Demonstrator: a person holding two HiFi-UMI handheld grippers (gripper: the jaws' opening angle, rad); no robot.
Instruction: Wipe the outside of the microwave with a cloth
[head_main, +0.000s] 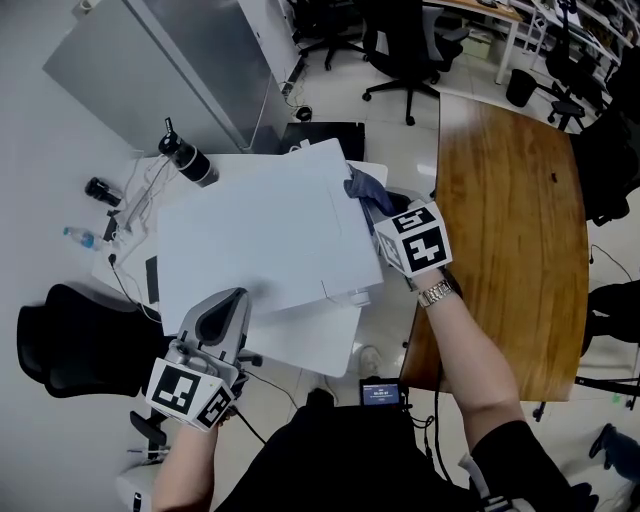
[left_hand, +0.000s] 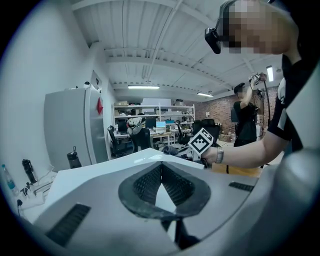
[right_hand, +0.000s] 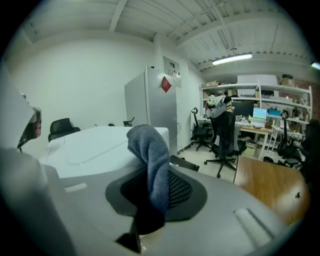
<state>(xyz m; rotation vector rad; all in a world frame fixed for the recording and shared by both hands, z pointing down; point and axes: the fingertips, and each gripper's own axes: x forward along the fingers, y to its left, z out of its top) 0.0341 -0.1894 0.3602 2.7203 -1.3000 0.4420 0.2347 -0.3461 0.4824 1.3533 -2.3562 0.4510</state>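
Note:
The white microwave (head_main: 260, 240) fills the middle of the head view, seen from above. At its far right top edge my right gripper (head_main: 374, 208) is shut on a blue-grey cloth (head_main: 365, 188). In the right gripper view the cloth (right_hand: 150, 160) stands bunched up between the pads, with the microwave's top (right_hand: 90, 145) to its left. My left gripper (head_main: 238, 295) lies against the near left part of the microwave's top, jaws shut with nothing between them. In the left gripper view its tips (left_hand: 161, 166) meet in front of the microwave's top (left_hand: 100, 170), with the right gripper's marker cube (left_hand: 201, 141) beyond.
A wooden table (head_main: 510, 220) stands right of the microwave. A black bottle (head_main: 188, 158) and a water bottle (head_main: 80, 237) stand on the white desk at far left. A black chair (head_main: 70, 340) is at the left and a silver fridge (head_main: 170, 60) behind. Another person (left_hand: 245, 115) stands far off.

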